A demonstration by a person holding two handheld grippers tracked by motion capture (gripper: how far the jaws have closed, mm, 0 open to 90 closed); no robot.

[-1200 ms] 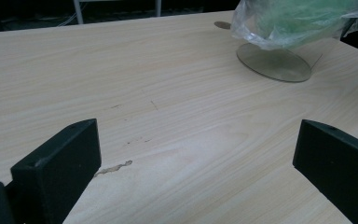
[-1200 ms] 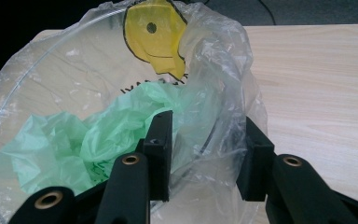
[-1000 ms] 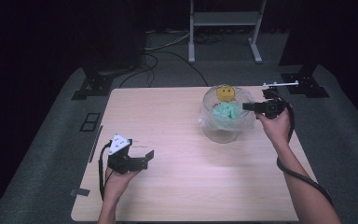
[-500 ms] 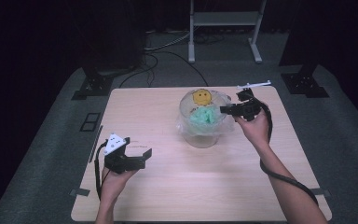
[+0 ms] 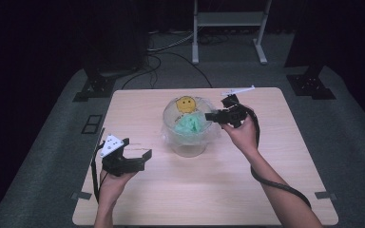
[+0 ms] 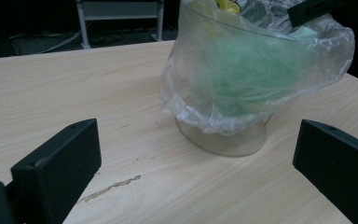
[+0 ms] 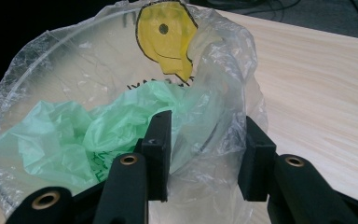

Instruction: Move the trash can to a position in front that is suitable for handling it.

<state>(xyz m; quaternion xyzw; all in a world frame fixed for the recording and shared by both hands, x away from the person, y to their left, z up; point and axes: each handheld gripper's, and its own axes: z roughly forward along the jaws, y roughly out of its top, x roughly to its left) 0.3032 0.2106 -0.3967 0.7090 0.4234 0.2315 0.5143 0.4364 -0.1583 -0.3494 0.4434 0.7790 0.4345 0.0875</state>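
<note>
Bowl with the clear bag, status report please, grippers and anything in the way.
Right gripper straddles rim of bowl and clear bag, grip unclear. Left gripper open, apart on table. Green bag inside. Nothing blocking.

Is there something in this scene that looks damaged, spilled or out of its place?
Nothing is spilled or broken. The clear liner bag sits unevenly over the glass bowl: bunched and standing up at the rim by the right gripper, with crumpled green plastic inside.

Jaws straddle bag rim [image 7: 223,135] — seemingly gripping.
</note>
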